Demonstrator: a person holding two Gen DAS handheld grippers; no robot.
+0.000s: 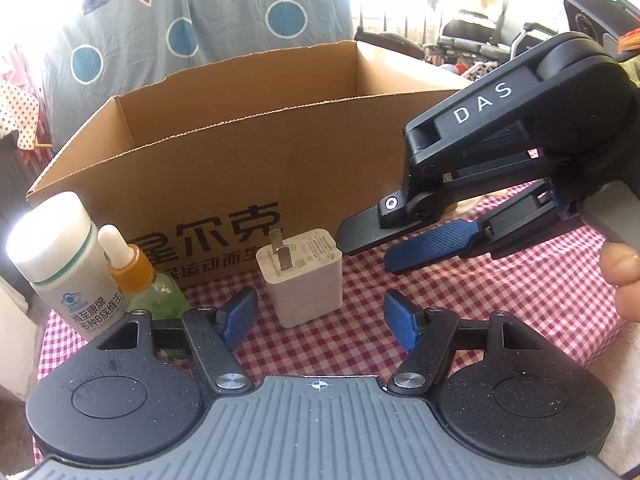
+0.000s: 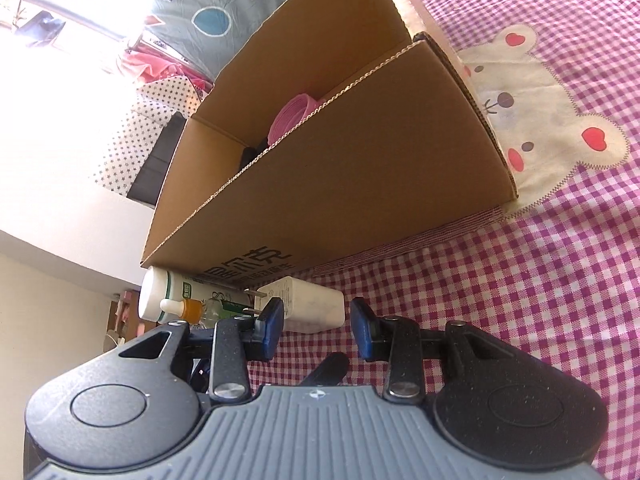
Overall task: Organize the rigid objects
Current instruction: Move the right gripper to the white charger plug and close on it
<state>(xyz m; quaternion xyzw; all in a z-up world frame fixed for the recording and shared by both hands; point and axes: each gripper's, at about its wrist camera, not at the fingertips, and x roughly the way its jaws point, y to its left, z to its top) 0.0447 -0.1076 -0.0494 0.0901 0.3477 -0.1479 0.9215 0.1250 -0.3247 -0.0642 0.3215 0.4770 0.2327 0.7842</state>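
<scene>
On the checked cloth (image 1: 500, 300), before the cardboard box (image 1: 240, 160), the white charger (image 1: 304, 280) stands upright. My left gripper (image 1: 320, 320) and right gripper (image 2: 316, 320) both gape, empty, flanking it untouched.

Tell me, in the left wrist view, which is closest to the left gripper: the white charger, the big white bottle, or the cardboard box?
From the left gripper:
1. White charger, just ahead between the jaws.
2. Big white bottle, off left.
3. Cardboard box, behind both.

White charger (image 2: 316, 306) before open claw (image 2: 316, 328)
</scene>
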